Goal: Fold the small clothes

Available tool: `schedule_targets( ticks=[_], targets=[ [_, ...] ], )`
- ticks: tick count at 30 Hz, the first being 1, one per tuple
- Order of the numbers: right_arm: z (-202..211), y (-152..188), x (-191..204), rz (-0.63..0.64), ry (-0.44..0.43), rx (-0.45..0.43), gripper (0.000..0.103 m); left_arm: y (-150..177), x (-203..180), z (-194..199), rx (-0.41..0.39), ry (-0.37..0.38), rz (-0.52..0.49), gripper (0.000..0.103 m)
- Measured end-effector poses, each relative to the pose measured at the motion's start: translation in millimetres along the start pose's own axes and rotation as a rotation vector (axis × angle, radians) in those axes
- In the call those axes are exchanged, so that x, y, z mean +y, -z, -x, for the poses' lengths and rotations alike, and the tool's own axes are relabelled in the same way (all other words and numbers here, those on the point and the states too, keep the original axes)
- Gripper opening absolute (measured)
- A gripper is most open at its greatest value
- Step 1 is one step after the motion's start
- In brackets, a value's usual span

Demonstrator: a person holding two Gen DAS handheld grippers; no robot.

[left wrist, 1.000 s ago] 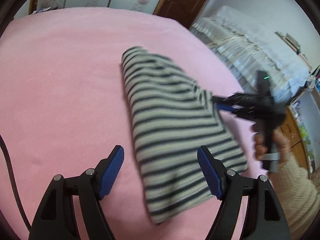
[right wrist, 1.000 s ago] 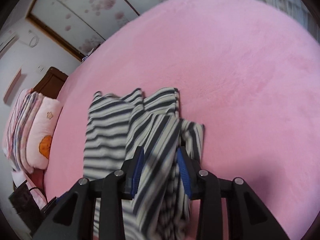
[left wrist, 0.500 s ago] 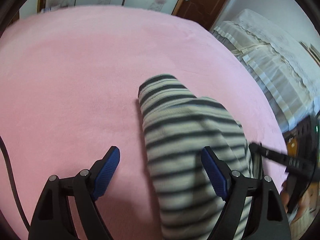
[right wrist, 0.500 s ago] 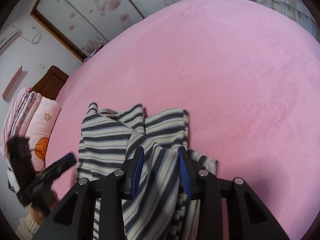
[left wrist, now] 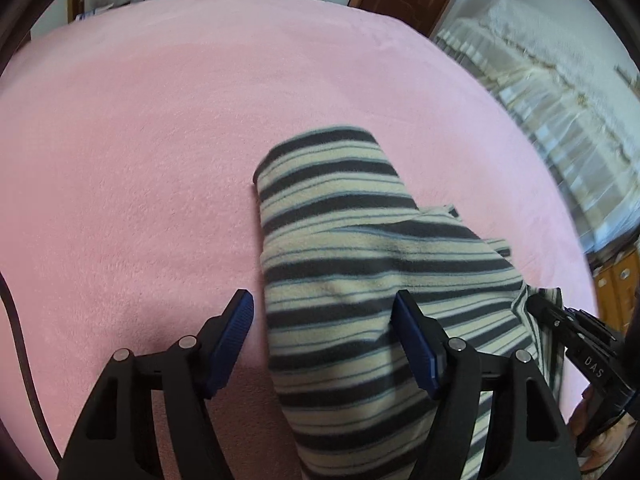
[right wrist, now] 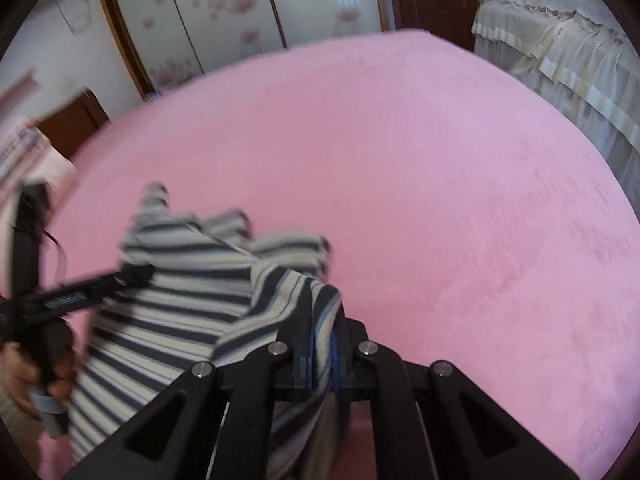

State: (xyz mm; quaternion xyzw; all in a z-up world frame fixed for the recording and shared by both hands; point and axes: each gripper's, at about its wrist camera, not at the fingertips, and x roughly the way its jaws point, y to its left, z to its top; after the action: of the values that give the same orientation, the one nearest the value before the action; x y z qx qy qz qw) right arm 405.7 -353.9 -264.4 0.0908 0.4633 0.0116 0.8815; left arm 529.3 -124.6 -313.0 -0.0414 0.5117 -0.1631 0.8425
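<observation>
Striped garment (left wrist: pixel 360 280) lies bunched on pink bedspread (left wrist: pixel 140 160), near its front edge. Right gripper (right wrist: pixel 322 354) jaws closing, pads pinching a raised fold at the garment's right edge. Left gripper (left wrist: pixel 324 340) jaws wide, closing, straddling the garment's left edge, pads not pressing it.

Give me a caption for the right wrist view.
Right gripper closing on a fold of the striped garment on the pink blanket.

Motion blur smears the striped garment (right wrist: pixel 176 280), its near end cut off by the frame's bottom edge.
</observation>
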Motion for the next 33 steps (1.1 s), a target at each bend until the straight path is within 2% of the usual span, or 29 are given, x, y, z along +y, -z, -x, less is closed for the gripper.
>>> schedule_targets(
  ticks=[3, 5, 8, 11, 14, 17, 19, 21, 22, 25, 33],
  targets=[
    [-3.1, 2.9, -1.8, -0.019, -0.004, 0.031, 0.011, -0.1, -12.7, 4.4, 0.008, -0.054, -0.055, 0.073],
    [10.4, 2.0, -1.7, -0.030, -0.006, -0.002, 0.023, 0.5, -16.9, 16.1, -0.001, -0.076, -0.073, 0.073],
    [44.9, 4.6, 2.5, -0.012, -0.006, -0.076, 0.025, 6.4, -27.0, 51.3, -0.067, -0.122, -0.115, 0.072],
    [83.0, 14.7, 12.7, 0.007, -0.069, -0.148, 0.025, 24.5, -38.5, 91.5, -0.146, -0.077, -0.136, 0.073],
    [100.2, 32.6, 32.8, 0.036, -0.148, -0.135, 0.025, 54.7, -49.4, 113.1, -0.161, -0.023, -0.149, 0.073],
    [97.7, 64.2, 51.6, 0.079, -0.170, -0.084, 0.025, 90.9, -54.5, 112.7, -0.133, 0.013, -0.135, 0.073],
    [91.7, 87.9, 59.4, 0.114, -0.138, -0.063, 0.025, 111.4, -55.9, 100.9, -0.095, -0.007, -0.148, 0.073],
    [81.1, 108.7, 59.2, 0.126, -0.110, -0.029, 0.024, 133.5, -48.8, 89.5, -0.058, -0.027, -0.149, 0.073],
    [80.3, 119.7, 55.1, 0.118, -0.109, -0.021, 0.019, 141.2, -43.4, 85.7, -0.046, -0.024, -0.140, 0.073],
    [87.2, 141.1, 41.6, 0.085, -0.131, 0.000, 0.017, 163.5, -25.4, 82.6, -0.010, -0.018, -0.109, 0.074],
    [114.6, 161.7, 16.7, 0.054, -0.110, 0.051, 0.016, 171.7, -22.4, 108.1, 0.026, -0.014, -0.142, 0.073]
  ],
)
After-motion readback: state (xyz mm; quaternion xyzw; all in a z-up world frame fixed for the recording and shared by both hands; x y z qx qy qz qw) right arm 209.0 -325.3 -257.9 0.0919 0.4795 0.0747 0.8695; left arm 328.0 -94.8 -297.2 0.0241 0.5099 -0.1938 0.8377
